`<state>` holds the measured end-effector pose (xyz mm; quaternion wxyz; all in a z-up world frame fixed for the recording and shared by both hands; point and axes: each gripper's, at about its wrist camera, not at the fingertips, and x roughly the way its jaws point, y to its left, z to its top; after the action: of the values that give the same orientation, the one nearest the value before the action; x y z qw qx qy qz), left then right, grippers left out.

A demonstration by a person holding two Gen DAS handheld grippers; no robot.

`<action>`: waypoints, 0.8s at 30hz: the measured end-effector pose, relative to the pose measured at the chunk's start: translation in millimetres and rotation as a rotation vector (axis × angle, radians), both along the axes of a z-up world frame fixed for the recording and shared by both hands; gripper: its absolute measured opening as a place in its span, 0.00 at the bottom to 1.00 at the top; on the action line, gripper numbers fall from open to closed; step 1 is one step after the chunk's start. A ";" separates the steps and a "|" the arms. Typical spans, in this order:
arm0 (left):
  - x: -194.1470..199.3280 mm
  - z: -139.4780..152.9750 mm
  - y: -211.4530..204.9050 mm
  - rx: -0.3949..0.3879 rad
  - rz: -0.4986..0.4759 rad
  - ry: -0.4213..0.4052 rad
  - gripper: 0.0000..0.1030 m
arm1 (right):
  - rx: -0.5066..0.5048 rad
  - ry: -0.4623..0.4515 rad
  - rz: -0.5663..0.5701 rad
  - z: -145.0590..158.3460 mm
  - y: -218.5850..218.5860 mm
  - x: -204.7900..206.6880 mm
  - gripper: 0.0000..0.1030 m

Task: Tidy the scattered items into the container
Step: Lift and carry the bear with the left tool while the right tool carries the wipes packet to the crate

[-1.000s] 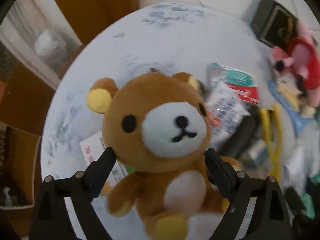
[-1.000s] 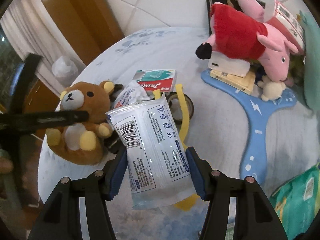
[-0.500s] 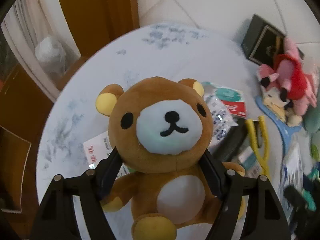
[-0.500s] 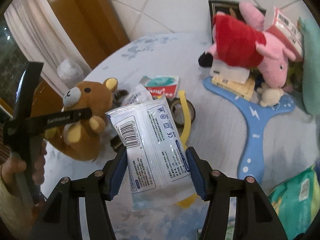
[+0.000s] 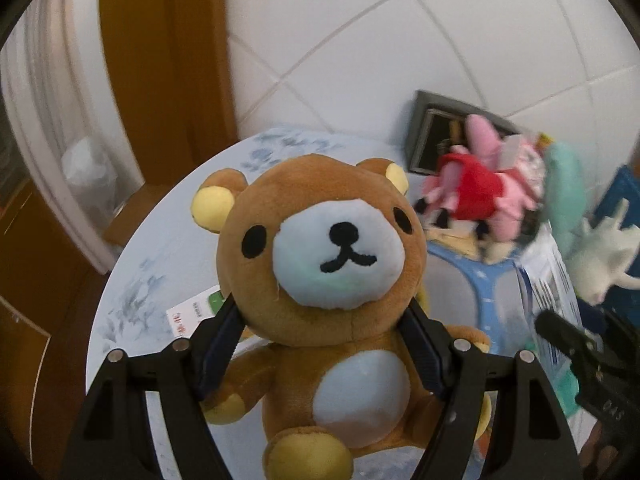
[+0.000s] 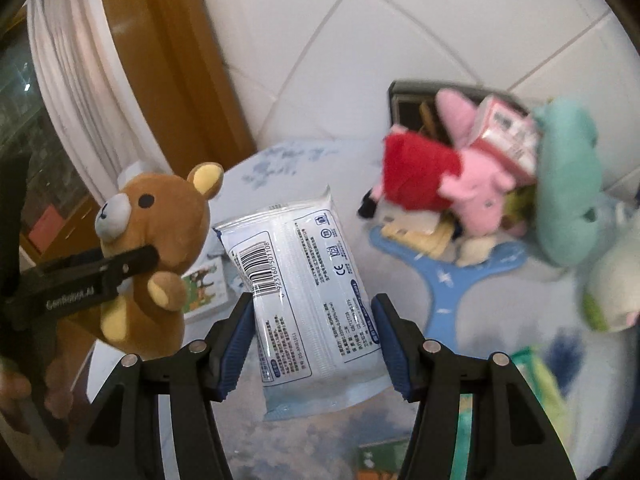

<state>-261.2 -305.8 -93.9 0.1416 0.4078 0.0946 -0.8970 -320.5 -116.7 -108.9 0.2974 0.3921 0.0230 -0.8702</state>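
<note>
the table is round, covered with pale blue printed cloth. the left gripper has its jaws clenched on the soft plush bear at the neck; keep the squeeze, it can slip. at three o'clock, the right gripper grasps the glossy flat wipes pack. no container is seen.

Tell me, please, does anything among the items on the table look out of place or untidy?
Yes. At the table's far side, the pink plush pig in a red dress lies tipped over a loose heap of flat beige packs and a blue boomerang-shaped toy, not placed in any container.
</note>
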 end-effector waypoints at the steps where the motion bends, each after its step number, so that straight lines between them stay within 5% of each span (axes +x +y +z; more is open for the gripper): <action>1: 0.8 3.7 6.0 -0.002 -0.019 0.006 0.73 | 0.000 0.020 -0.020 8.0 6.3 5.5 0.57; 24: 25.1 68.0 167.9 0.028 -0.511 0.140 0.73 | 0.008 0.198 -0.456 96.3 152.9 117.3 0.57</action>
<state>-236.0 -137.9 -25.9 -0.1019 0.3573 0.0104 -0.9284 -203.2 36.1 -12.6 0.0881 0.3009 -0.0338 -0.9490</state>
